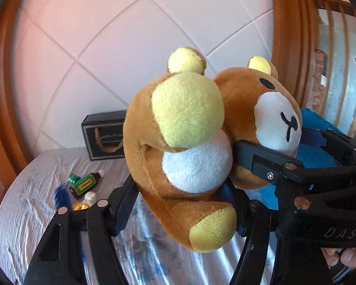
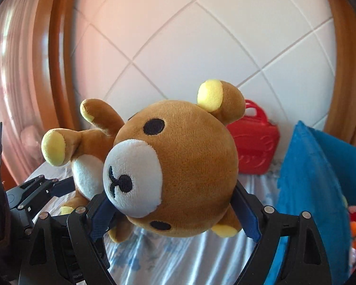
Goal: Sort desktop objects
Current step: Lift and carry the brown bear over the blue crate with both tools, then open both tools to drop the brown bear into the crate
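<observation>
Black fingers of the left gripper (image 1: 180,204) press against the body of a brown plush bear (image 1: 185,147), lifted clear above the desk (image 1: 19,209). At far left on the desk lie a small green-labelled bottle (image 1: 84,182) and a dark box (image 1: 104,135). Rightward, the right gripper (image 2: 175,216) clamps the bear's head between its blue-padded fingers (image 2: 246,216). Behind stand a red toy basket (image 2: 256,142) and a blue cloth bin (image 2: 320,185).
</observation>
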Available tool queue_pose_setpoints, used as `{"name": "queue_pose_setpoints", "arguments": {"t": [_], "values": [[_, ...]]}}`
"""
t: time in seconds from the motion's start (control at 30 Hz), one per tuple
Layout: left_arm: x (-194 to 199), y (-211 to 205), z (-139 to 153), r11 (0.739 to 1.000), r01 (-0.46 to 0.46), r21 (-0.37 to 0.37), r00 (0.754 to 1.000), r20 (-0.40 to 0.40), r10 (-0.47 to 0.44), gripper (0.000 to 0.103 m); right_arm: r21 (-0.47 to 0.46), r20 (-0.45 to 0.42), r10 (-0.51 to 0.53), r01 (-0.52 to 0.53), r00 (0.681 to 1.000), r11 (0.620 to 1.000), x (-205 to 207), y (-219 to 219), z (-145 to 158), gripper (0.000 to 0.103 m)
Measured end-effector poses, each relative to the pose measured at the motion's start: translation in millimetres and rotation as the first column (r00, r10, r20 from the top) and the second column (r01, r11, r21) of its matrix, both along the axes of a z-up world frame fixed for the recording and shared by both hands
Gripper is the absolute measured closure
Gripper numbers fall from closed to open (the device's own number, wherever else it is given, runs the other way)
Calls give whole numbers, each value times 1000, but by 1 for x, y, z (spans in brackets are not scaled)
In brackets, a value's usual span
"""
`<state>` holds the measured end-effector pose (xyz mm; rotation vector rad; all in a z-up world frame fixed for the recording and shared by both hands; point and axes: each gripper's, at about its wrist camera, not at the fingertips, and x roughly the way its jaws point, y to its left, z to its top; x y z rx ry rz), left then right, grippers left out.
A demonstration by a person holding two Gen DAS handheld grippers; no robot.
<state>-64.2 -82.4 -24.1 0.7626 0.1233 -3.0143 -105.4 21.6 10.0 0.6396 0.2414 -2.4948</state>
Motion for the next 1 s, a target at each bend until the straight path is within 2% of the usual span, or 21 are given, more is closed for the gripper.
{"name": "queue_pose_setpoints", "arguments": {"t": [0.1, 0.2, 0.33, 0.5, 0.67, 0.77, 0.87, 1.0], "values": [[-1, 42, 21, 995, 99, -22, 994, -42, -100, 37, -28, -46, -103, 102, 994, 994, 18, 45, 20, 14], [-3, 93, 41, 979, 200, -42, 976, -77, -202, 37, -46, -88, -205, 202, 975, 978, 33, 91, 38, 14], [-11, 165, 62, 946, 318, -64, 941, -99, -323, 37, -69, -131, -332, 326, 934, 943, 47, 155, 58, 13], [-30, 251, 74, 903, 423, -72, 900, -82, -428, 36, -91, -145, -456, 447, 878, 890, 48, 228, 73, 13], [-49, 316, 76, 883, 460, -99, 884, -38, -465, 31, -105, -133, -535, 525, 834, 845, 42, 292, 77, 11], [-66, 342, 68, 884, 450, -131, 892, 10, -452, 22, -91, -115, -578, 571, 808, 816, 33, 316, 74, 10], [-71, 346, 58, 888, 436, -147, 900, 43, -434, 22, -68, -97, -620, 617, 778, 784, 19, 342, 63, 7], [-71, 342, 58, 892, 428, -147, 903, 42, -427, 22, -78, -47, -626, 622, 778, 779, 7, 364, 50, 5]]}}
